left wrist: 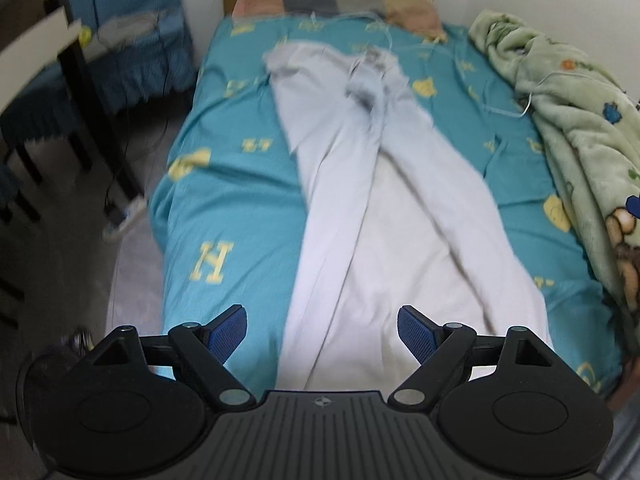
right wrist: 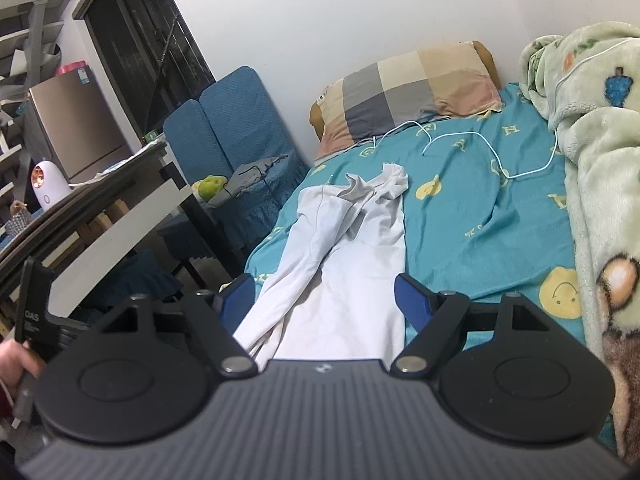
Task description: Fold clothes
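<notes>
Both the left gripper (left wrist: 322, 330) and the right gripper (right wrist: 324, 300) hang spread wide above the white garment (left wrist: 384, 216) on the bed (left wrist: 224, 184).

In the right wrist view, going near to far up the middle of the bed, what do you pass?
Right tool, open → white garment → white cable on the teal sheet → checked pillow → white wall.

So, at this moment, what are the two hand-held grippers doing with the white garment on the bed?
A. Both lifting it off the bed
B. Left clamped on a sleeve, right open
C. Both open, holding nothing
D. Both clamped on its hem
C: the left hand-held gripper and right hand-held gripper both show spread fingers, while the white garment lies on the teal sheet.
</notes>
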Demonstrator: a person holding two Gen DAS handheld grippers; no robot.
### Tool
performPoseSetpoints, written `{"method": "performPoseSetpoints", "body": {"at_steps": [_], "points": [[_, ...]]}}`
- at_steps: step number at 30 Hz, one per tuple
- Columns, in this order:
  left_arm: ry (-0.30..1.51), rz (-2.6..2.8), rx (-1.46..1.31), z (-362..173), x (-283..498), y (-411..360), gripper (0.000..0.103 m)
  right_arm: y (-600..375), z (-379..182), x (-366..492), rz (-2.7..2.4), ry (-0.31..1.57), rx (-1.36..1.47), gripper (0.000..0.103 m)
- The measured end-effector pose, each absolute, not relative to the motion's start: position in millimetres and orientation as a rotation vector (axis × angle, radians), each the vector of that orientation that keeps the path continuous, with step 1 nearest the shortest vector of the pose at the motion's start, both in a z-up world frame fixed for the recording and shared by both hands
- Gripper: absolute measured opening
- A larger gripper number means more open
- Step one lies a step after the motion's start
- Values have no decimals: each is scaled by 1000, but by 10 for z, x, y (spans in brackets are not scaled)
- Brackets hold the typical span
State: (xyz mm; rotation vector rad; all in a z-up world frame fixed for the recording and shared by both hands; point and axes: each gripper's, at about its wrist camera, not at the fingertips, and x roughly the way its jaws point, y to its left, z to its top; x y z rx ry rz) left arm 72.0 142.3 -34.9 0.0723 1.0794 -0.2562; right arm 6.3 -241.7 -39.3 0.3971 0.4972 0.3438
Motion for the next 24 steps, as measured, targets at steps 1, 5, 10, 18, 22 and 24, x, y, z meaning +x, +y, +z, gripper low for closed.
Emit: {"method": "performPoseSetpoints", "body": {"at_steps": [1, 5, 10, 18, 22, 24], "points": [[1101, -254, 58, -375, 718, 1474, 84, -2412, -401, 55, 339, 505, 391, 78], [1176, -256, 19, -506, 715, 1599, 82, -2406, -444, 67, 328, 539, 394, 78], [1212, -273, -23, -633, 777, 1683, 80, -2375, -484, 93, 323, 559, 387, 78], [1346, -323, 97, -987, 880, 1726, 72, -2369, -561, 155, 319, 600, 406, 78], [1381, -349, 140, -1068, 901, 1785, 69, -2343, -590, 177, 325, 614, 406, 78], [1404, -367, 160, -1104, 885, 1804, 66, -2332, -611, 188, 330, 625, 408, 78]]}}
